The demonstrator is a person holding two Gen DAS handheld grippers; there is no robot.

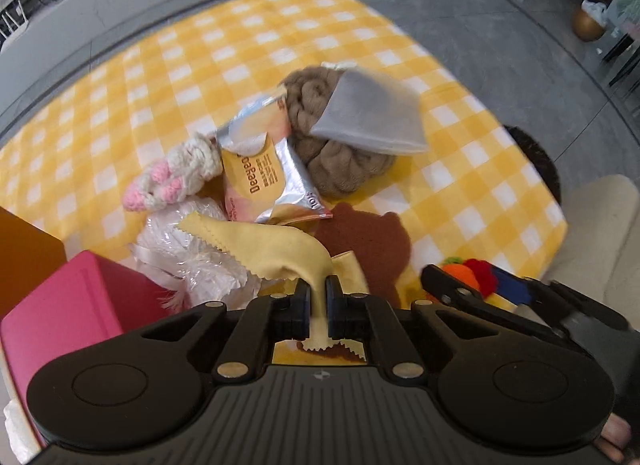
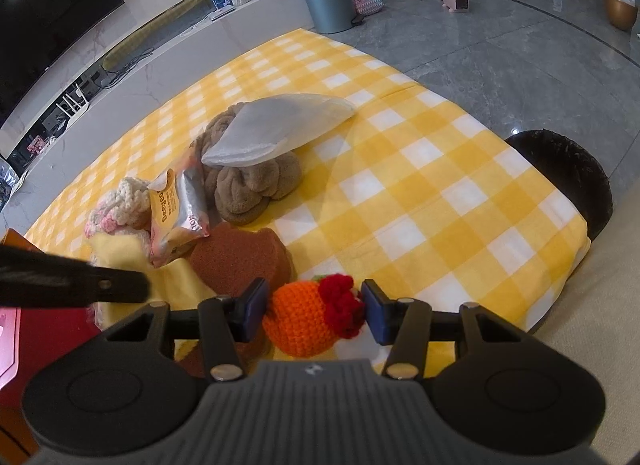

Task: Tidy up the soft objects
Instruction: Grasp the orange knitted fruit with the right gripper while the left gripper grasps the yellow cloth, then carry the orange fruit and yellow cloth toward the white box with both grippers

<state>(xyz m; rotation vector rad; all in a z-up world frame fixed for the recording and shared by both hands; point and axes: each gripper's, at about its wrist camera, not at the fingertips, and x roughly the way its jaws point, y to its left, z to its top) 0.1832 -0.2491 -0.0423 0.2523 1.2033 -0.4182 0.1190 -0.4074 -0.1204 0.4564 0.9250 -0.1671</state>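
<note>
Both views ride on a hand-held gripper and look steeply down along its fingers at the yellow checked blanket on the floor, close above the pile. The left wrist view sits over the blanket's near left part, beside a pink box. The right wrist view sits further right of that box and takes in more of the room beyond the blanket's far edge. Both share the brown knotted cushion and the brown bear-shaped pad on the blanket, and each shows the other's gripper at its edge.

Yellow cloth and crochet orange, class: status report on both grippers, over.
Left gripper shut on yellow cloth, cloth lifted. Right gripper shut on crochet orange. Snack packet and brown towel piled close ahead.
</note>
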